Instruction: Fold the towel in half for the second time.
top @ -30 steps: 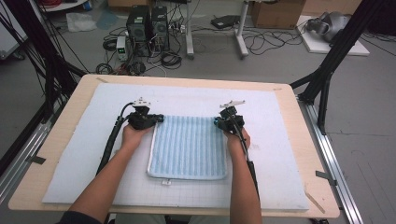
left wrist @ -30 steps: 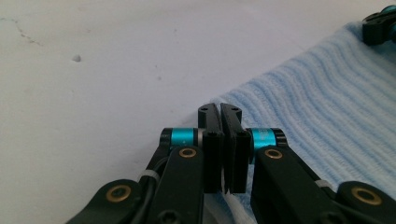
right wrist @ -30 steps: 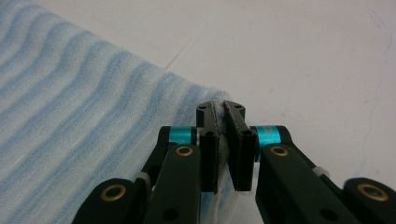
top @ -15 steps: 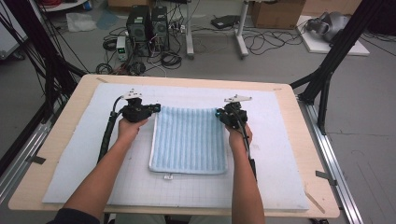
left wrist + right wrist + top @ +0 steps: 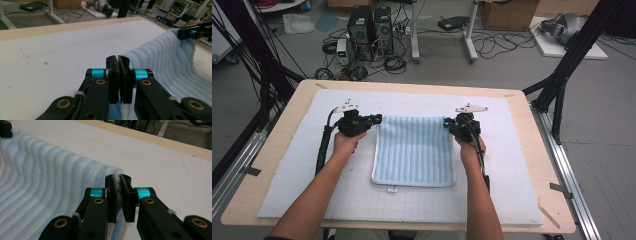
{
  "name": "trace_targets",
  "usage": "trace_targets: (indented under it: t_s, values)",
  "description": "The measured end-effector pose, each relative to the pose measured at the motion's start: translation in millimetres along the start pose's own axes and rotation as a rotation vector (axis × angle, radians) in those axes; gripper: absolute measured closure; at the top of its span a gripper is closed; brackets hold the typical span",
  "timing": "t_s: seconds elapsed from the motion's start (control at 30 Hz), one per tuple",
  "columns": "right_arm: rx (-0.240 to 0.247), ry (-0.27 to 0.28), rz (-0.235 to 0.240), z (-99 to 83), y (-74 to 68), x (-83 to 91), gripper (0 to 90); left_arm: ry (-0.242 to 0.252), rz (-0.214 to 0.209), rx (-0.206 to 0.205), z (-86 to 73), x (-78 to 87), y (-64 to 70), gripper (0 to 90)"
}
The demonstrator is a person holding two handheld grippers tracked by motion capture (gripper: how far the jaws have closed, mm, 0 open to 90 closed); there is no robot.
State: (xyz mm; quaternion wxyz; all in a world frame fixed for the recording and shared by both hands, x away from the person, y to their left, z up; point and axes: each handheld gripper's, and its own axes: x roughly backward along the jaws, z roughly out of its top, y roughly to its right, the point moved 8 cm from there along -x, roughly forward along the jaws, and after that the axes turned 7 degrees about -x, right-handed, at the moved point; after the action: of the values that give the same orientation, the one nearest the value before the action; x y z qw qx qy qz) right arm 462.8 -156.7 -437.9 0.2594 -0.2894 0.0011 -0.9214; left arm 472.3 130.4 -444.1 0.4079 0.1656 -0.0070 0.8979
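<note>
A light blue striped towel lies spread on the white mat in the high view. My left gripper is shut on the towel's far left corner. My right gripper is shut on its far right corner. In the left gripper view, the jaws of my left gripper pinch the towel, which sags across to the other gripper. In the right gripper view, the towel's white edge sits between the jaws of my right gripper, and the towel stretches off to the left.
A white grid mat covers the wooden table. A small white tag lies at the towel's near edge. Beyond the table, computer towers, cables and boxes stand on the floor. Black frame posts flank the table.
Both grippers have carried the towel's far edge away from the person, toward the table's back. The towel has slid with them and now lies stretched flatter.
</note>
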Motion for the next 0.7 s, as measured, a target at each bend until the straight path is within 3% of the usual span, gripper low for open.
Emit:
trace_targets:
  t_s: [0.33,0.7]
  values:
    - [0.007,0.041,0.025,-6.4,-10.3,18.7,84.6,0.080,-0.039,-0.017,7.4,21.1,18.8,86.9]
    - [0.023,0.090,0.061,-13.9,-22.6,42.1,84.5,0.085,-0.086,-0.016,-4.3,38.8,37.7,86.9]
